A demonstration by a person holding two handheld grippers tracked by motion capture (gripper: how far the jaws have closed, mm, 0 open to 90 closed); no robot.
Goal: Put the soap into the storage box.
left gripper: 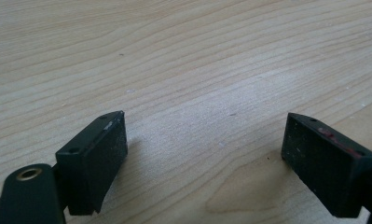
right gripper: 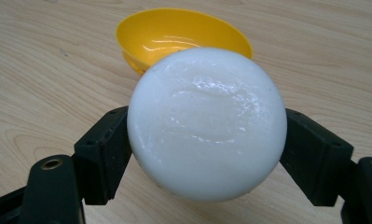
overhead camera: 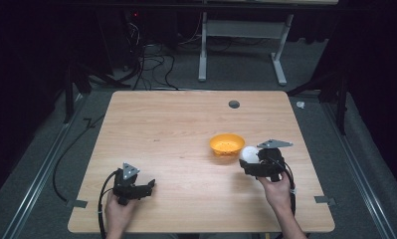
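Note:
A white ball (right gripper: 207, 123) sits squeezed between the two black jaws of my right gripper (right gripper: 207, 149), which is shut on it. In the high view the ball (overhead camera: 248, 154) shows at the tip of that gripper (overhead camera: 250, 160), just right of a small yellow bowl (overhead camera: 227, 144). The bowl (right gripper: 174, 35) lies right behind the ball, tilted open toward the camera and empty. My left gripper (overhead camera: 148, 186) rests near the table's front left, its jaws wide apart (left gripper: 204, 154) over bare wood, nothing between them.
The light wooden table (overhead camera: 176, 124) has a grey cable hole (overhead camera: 234, 104) near its far edge. Beyond the table stand a white desk frame (overhead camera: 241, 45) and loose cables (overhead camera: 151, 59) on grey carpet.

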